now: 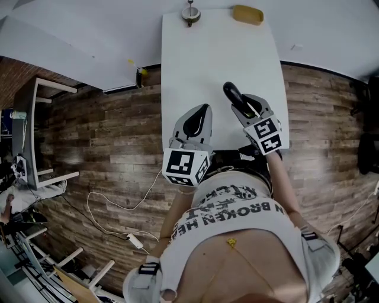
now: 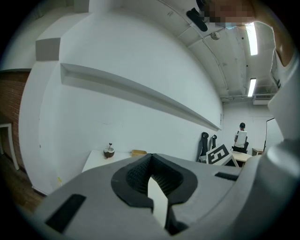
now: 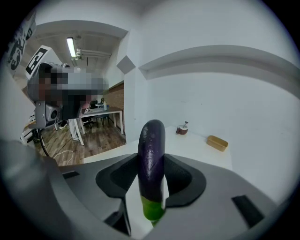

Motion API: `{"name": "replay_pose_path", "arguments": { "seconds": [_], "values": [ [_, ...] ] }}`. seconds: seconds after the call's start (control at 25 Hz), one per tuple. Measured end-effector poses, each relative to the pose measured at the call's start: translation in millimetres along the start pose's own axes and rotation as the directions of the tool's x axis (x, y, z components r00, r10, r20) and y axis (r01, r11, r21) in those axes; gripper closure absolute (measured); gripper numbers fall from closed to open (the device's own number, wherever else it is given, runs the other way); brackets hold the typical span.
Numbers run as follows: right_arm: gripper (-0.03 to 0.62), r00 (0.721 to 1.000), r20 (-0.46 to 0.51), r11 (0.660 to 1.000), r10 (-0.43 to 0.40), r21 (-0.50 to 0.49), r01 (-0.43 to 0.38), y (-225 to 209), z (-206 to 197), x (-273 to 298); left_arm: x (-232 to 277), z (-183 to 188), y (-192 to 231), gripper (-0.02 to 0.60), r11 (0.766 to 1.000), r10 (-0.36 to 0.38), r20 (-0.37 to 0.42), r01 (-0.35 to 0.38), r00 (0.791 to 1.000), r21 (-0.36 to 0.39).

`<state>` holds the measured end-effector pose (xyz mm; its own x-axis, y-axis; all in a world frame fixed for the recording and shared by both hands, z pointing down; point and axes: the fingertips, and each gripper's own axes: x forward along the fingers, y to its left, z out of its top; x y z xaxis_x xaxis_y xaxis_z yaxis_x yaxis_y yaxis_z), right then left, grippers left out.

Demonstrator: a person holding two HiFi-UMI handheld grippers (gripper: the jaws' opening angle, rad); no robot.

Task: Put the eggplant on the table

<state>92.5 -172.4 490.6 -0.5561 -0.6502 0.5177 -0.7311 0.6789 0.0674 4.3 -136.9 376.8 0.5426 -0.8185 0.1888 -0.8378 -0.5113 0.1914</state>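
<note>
Now the carrying step is in hand: the right claw (image 1: 241,109) grips the eggplant (image 3: 151,159) over the tabletop's (image 1: 201,65) lower right. Next it likely lowers and lets go. The left claw (image 1: 197,121), jaws together, is empty.

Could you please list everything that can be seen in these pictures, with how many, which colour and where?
table: one, white, in front of the person.
eggplant: one, dark purple with a green stem end, between the right gripper's jaws, over the table.
tray: one, yellow, far right corner of the table.
small round object: one, brown, far edge of the table; I cannot tell what it is.
floor: brown wood, around the table.
cable with adapter: one, white, on the floor at the left.
left gripper: one, grey, shut, empty.
right gripper: one, grey, shut on the eggplant.
shirt: one, white with black print.
</note>
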Motion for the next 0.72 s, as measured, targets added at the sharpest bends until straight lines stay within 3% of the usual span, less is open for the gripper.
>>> {"name": "replay_pose_path", "arguments": {
  "seconds": [0.72],
  "values": [
    [0.42,0.992,-0.124,0.999,0.03,-0.021,-0.032,10.8,-42.3,27.6,-11.6,-5.0,11.7,0.583,0.999,0.03,-0.006,-0.03,1.0,-0.023]
  ]
}}
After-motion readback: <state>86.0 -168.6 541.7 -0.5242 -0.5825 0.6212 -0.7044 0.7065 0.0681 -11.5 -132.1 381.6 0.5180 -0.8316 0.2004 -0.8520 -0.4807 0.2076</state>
